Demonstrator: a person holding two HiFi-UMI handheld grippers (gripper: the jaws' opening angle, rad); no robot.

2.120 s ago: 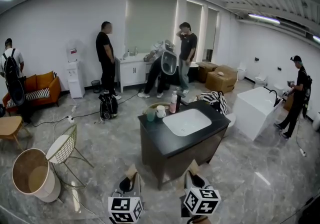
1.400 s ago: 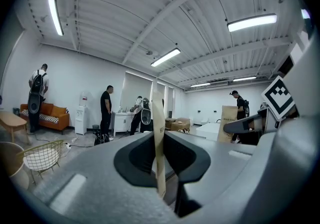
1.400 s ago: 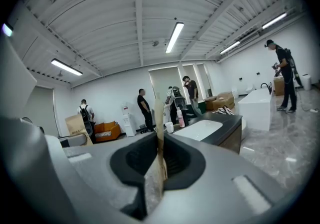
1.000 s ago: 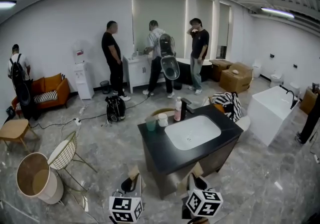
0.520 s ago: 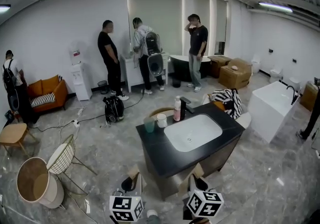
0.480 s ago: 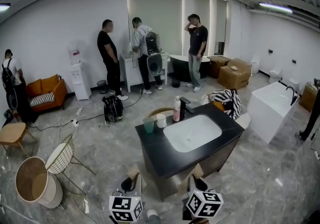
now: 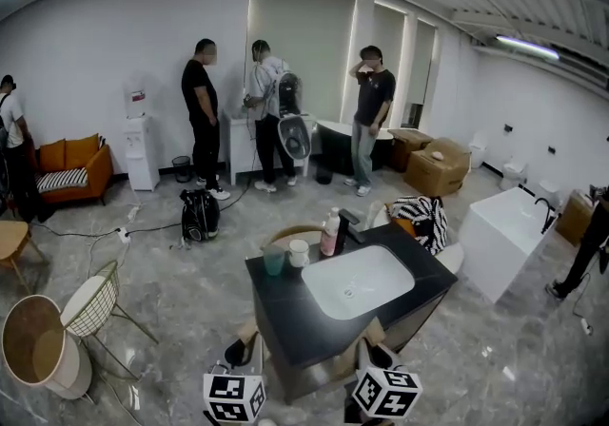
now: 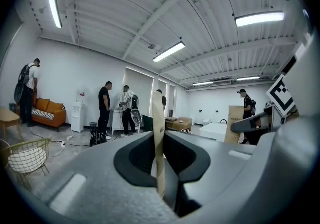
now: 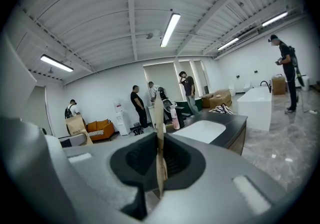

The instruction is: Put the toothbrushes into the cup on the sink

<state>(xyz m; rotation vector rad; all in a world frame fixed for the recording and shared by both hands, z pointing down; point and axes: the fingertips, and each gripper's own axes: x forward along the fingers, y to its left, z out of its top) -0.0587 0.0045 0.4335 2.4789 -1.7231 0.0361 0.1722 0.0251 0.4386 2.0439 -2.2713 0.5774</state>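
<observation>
A black vanity (image 7: 285,315) with a white basin (image 7: 357,281) stands just ahead of me. On its far left corner stand a green cup (image 7: 274,261) and a white cup (image 7: 299,252), with a pink bottle (image 7: 329,234) and a black tap (image 7: 343,229) beside them. No toothbrush shows in any view. My left gripper (image 7: 249,338) and right gripper (image 7: 371,329) hover low at the vanity's near edge. In each gripper view the tan pads (image 8: 158,133) (image 9: 159,133) stand pressed together with nothing between them. The right gripper view looks along the basin (image 9: 205,129).
A wire chair (image 7: 90,305) and a round bin (image 7: 29,358) stand at the left. A striped bag (image 7: 419,220) lies behind the vanity and a white tub (image 7: 504,234) stands to the right. Three people (image 7: 262,110) stand at a far cabinet. A black backpack (image 7: 200,215) sits on the floor.
The vanity has shifted left and nearer in the head view as the camera moved. The person with a backpack walked left to the far cabinet. Both grippers keep their places and stay shut.
</observation>
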